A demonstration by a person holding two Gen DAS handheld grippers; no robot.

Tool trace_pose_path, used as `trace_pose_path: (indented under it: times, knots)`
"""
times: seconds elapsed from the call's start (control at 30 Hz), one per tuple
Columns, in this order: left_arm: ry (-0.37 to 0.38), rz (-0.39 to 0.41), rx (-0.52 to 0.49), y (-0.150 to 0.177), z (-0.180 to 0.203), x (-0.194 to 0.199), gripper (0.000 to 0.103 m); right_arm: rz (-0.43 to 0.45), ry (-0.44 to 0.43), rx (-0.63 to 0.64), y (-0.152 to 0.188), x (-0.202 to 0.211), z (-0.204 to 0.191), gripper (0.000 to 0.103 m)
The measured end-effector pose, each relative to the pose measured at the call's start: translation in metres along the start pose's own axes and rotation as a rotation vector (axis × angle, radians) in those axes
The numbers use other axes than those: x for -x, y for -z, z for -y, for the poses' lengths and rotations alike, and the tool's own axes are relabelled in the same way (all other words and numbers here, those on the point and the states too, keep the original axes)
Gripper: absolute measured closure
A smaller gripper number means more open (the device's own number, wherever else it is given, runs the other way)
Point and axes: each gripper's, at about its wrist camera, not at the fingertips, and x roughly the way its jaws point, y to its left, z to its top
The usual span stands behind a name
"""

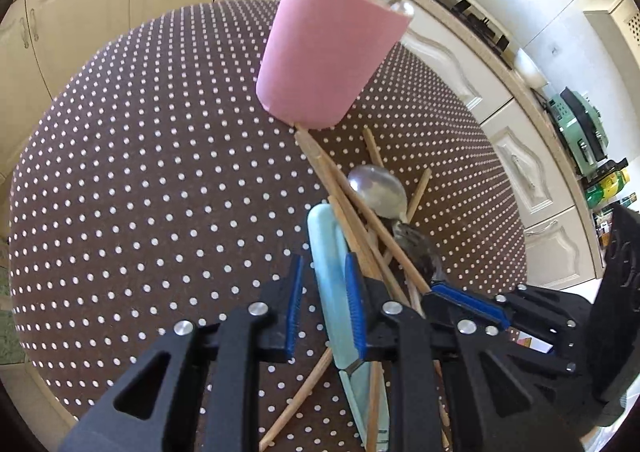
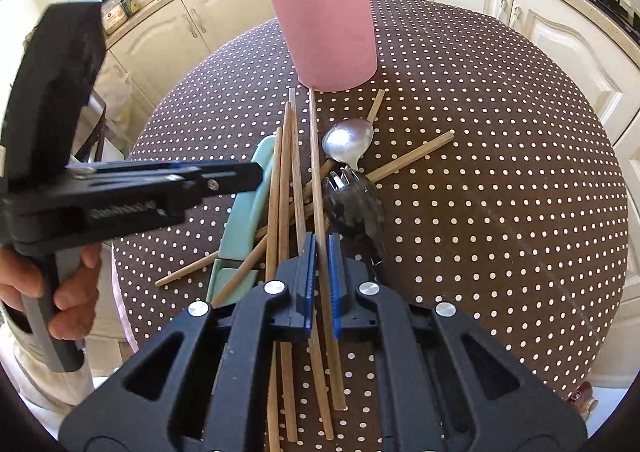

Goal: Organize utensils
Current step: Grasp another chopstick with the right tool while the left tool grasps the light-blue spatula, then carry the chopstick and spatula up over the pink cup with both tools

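Observation:
A pink cup (image 1: 332,48) (image 2: 328,28) stands on the table with two wooden sticks in it. In front of it lies a loose pile of wooden chopsticks (image 2: 286,180) (image 1: 360,220), a metal spoon (image 2: 348,144) (image 1: 376,188), a dark fork (image 2: 354,204) (image 1: 420,248) and a teal-handled knife (image 1: 328,272) (image 2: 244,212). My left gripper (image 1: 324,258) (image 2: 260,172) straddles the teal handle, with cloth showing between the left pad and the handle. My right gripper (image 2: 321,248) (image 1: 436,290) is shut on one chopstick (image 2: 316,172) that points toward the cup.
The round table wears a brown cloth with white dots (image 1: 140,172) (image 2: 500,172). Cream kitchen cabinets (image 1: 80,24) ring it beyond the edge. A person's hand (image 2: 68,284) holds the left gripper's handle at the table's left edge.

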Motion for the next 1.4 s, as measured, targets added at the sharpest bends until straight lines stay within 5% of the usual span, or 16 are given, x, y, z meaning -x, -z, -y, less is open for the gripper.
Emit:
trace_pose_path:
  times: [0.57,0.77,1.0,1.4]
  knots:
    - [0.001,0.116,0.029,0.0,-0.007,0.019,0.091,-0.063,0.082,0.081,-0.041,-0.014,-0.016,0.095]
    - [0.004,0.11,0.054,-0.004,-0.02,0.023,0.091,-0.127,0.146,0.114,-0.055,-0.036,-0.02,0.095]
    - [0.015,0.113,0.056,-0.01,-0.03,0.026,0.091,-0.165,0.121,0.102,-0.065,-0.051,-0.017,0.095]
    - [0.082,0.318,-0.065,-0.011,-0.005,0.085,0.092,0.129,0.003,0.006,-0.051,0.003,-0.003,0.096]
